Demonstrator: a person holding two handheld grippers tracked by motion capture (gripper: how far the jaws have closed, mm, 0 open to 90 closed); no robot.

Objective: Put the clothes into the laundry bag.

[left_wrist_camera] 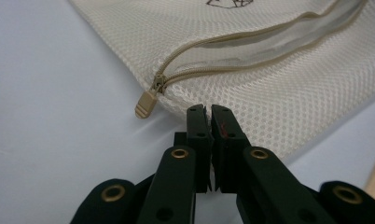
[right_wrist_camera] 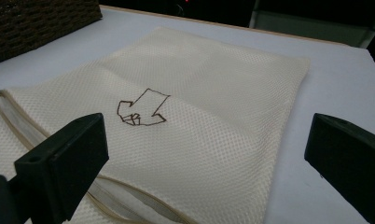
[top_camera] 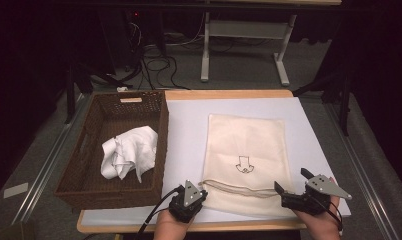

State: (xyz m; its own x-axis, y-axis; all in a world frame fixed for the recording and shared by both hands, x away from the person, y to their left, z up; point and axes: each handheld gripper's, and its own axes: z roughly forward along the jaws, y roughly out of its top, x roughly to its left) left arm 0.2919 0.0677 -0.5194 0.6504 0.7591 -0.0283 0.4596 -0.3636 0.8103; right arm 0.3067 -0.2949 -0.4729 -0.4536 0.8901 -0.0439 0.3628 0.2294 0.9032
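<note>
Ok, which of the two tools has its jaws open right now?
The right tool, by the mesh bag's near right corner: its jaws stand wide apart. The left tool is shut on the bag's edge near the zipper pull.

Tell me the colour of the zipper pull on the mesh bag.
Tan, matching the cream mesh bag; the zipper pull shows best in the left gripper view.

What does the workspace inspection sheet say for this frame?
Surface: white mat on a wooden table.
Job's things: cream mesh laundry bag lying flat, zipper partly open, zipper pull at the bag's left end.
Clutter: brown wicker basket holding a crumpled white cloth.
Grippers: left gripper shut on the mesh laundry bag's near edge; right gripper open over the bag.
Cables: black cable trailing from the left gripper; loose floor cables.
Surroundings: dark room, white desk frame behind.
</note>
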